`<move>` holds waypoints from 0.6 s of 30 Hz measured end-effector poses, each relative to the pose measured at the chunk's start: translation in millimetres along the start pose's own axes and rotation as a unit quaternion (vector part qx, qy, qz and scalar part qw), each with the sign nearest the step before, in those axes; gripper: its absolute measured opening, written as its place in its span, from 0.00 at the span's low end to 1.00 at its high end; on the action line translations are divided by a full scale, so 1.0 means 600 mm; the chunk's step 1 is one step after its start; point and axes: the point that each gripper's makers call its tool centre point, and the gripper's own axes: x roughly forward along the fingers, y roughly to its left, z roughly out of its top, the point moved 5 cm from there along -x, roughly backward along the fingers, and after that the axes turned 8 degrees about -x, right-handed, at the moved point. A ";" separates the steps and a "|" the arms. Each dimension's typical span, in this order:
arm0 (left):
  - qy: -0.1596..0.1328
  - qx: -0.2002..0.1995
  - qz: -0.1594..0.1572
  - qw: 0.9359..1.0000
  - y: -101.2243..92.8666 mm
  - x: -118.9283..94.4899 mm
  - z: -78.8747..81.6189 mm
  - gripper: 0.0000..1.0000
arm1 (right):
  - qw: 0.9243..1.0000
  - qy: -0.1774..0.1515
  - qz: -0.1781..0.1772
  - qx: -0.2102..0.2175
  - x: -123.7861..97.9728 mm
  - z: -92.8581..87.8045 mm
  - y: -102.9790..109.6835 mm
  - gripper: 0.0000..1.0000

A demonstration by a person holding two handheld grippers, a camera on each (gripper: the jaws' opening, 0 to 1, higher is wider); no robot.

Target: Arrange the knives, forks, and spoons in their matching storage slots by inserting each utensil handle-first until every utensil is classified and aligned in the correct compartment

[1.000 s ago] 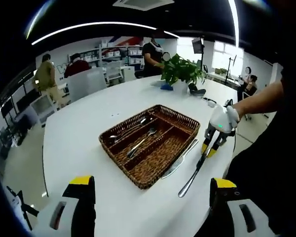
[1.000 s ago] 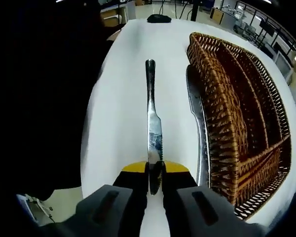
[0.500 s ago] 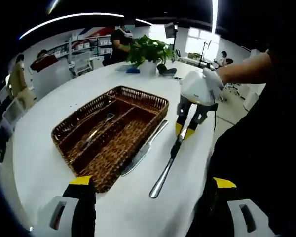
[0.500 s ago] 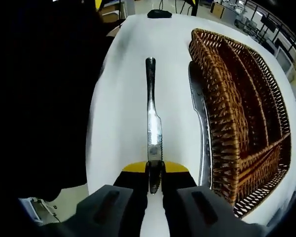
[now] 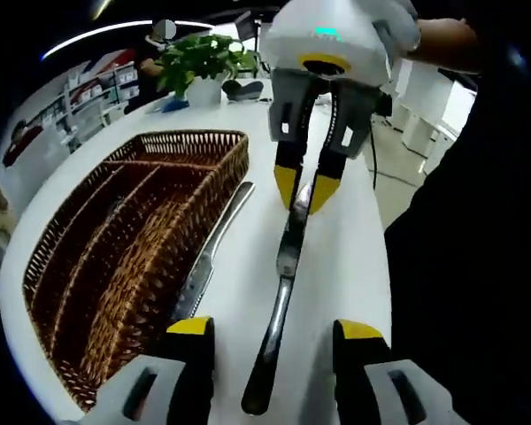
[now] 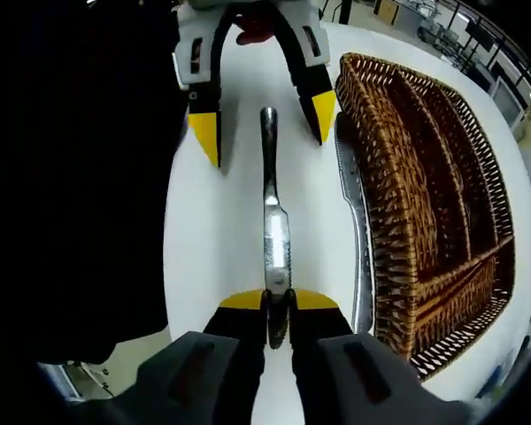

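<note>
A silver knife points away from my right gripper, which is shut on its serrated blade. My left gripper comes in from the far side, open, its yellow fingertips either side of the handle end without touching it. In the left gripper view the knife runs up between my left gripper and the right gripper. A second knife lies on the white table along the wall of the brown wicker tray. That knife also lies beside the tray in the right gripper view.
The tray has three long compartments. A potted plant and a dark object stand at the far end of the table. The table edge runs close on the side away from the tray, with a person's dark clothing beyond it.
My left gripper has come in close to the knife, so its open jaws now straddle the handle end. My right gripper keeps its hold on the blade.
</note>
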 end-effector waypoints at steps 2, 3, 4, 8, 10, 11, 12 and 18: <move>0.000 0.014 -0.004 1.000 -0.004 0.004 0.002 0.37 | 1.000 0.002 0.000 -0.002 -0.001 0.000 0.000 0.07; -0.001 0.017 -0.006 1.000 -0.005 0.005 0.003 0.33 | 1.000 0.002 0.000 -0.002 -0.002 0.001 0.000 0.07; -0.004 0.017 -0.013 1.000 -0.007 0.008 0.005 0.32 | 1.000 0.003 0.000 -0.002 -0.003 0.002 0.001 0.07; 0.005 0.024 -0.017 1.000 -0.007 0.021 0.005 0.32 | 1.000 0.005 0.002 -0.003 -0.008 0.005 0.000 0.07; 0.003 0.035 -0.016 0.999 -0.006 0.022 0.008 0.30 | 1.000 0.007 0.001 -0.003 -0.010 0.007 -0.003 0.07; 0.001 0.038 -0.017 0.999 -0.005 0.023 0.010 0.28 | 1.000 0.007 0.001 -0.002 -0.012 0.008 -0.003 0.07; 0.000 0.041 -0.016 0.999 -0.004 0.024 0.012 0.27 | 1.000 0.007 0.002 -0.002 -0.012 0.008 -0.003 0.07; 0.003 0.122 -0.020 0.992 -0.011 0.025 0.012 0.07 | 1.000 0.007 0.004 -0.001 -0.012 0.009 -0.003 0.07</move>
